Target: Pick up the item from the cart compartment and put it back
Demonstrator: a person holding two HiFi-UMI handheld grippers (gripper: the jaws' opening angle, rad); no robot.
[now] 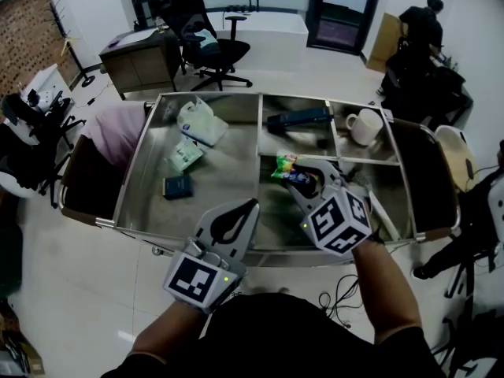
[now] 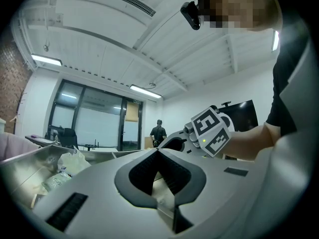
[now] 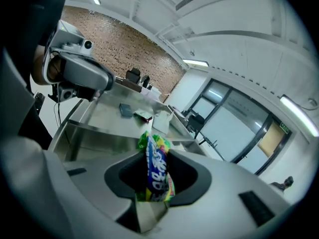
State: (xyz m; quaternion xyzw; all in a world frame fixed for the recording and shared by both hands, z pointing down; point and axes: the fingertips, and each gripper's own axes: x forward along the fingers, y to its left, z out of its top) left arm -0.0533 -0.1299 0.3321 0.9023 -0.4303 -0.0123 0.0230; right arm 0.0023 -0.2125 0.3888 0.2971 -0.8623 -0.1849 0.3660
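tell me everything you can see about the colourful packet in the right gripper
The packet is a small, crinkled snack wrapper of glossy plastic film, blue down the middle with white lettering, green and yellow at the edges. It stands upright and edge-on, pinched between the pads of the right gripper, with its top poking out past the tips. It hangs over the middle compartment of the steel cart, on the person's side. Only the gripper appears to touch it.
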